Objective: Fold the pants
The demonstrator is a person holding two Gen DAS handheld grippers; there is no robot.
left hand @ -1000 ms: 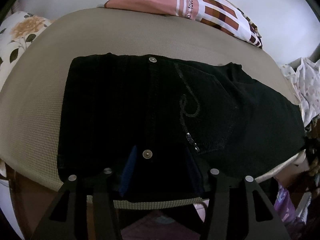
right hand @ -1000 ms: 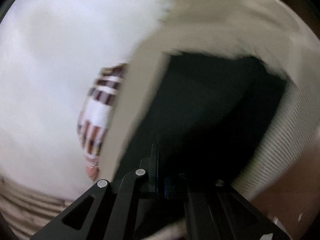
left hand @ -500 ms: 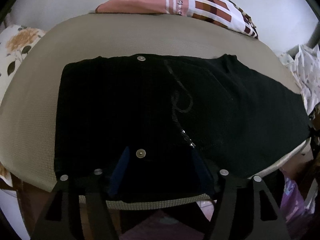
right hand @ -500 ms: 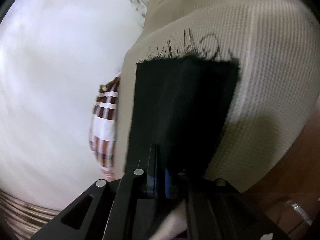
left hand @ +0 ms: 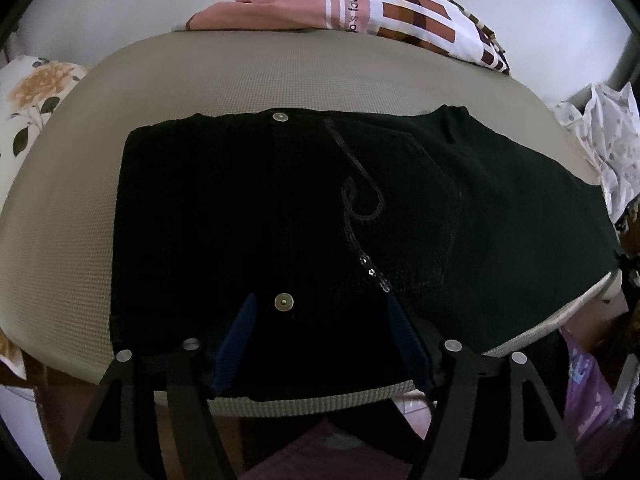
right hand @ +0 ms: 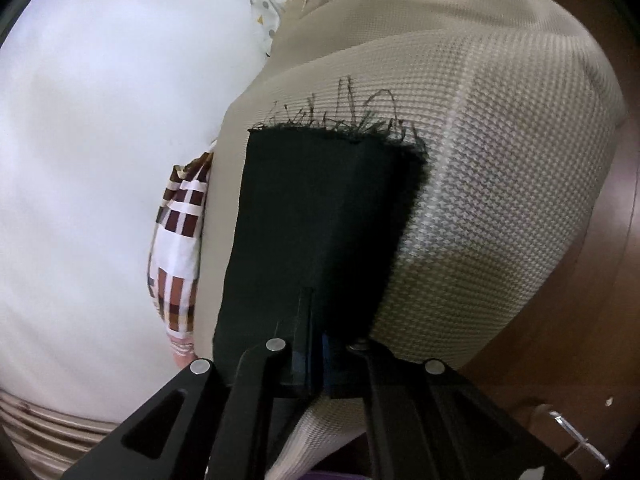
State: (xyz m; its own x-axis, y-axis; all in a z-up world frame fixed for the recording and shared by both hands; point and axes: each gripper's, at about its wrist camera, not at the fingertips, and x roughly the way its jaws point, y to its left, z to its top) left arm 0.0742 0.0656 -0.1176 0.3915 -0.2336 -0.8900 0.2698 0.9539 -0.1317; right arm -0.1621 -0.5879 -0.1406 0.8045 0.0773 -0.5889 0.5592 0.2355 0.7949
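Black denim pants [left hand: 320, 216] lie flat on a beige woven cushion [left hand: 280, 76], filling the middle of the left wrist view. Long axis runs left to right: waistband at left centre, leg trailing to the right edge. In the right wrist view the leg [right hand: 320, 216] runs up the frame centre, frayed hem uppermost.

Left gripper [left hand: 320, 340], bottom centre: jaws apart and opening over the waist edge, cloth between them, pads not pressing. A second ago they stood narrower. Right gripper [right hand: 316, 344], bottom centre: jaws together, clamped on the leg cloth. Earlier that view was blurred, the hem not readable.

Around: patterned pink-and-brown cloth [left hand: 360, 12] at top centre behind the cushion; floral pillow [left hand: 36, 96] upper left; pale printed fabric [left hand: 608, 136] at right. Nothing blocks either gripper.
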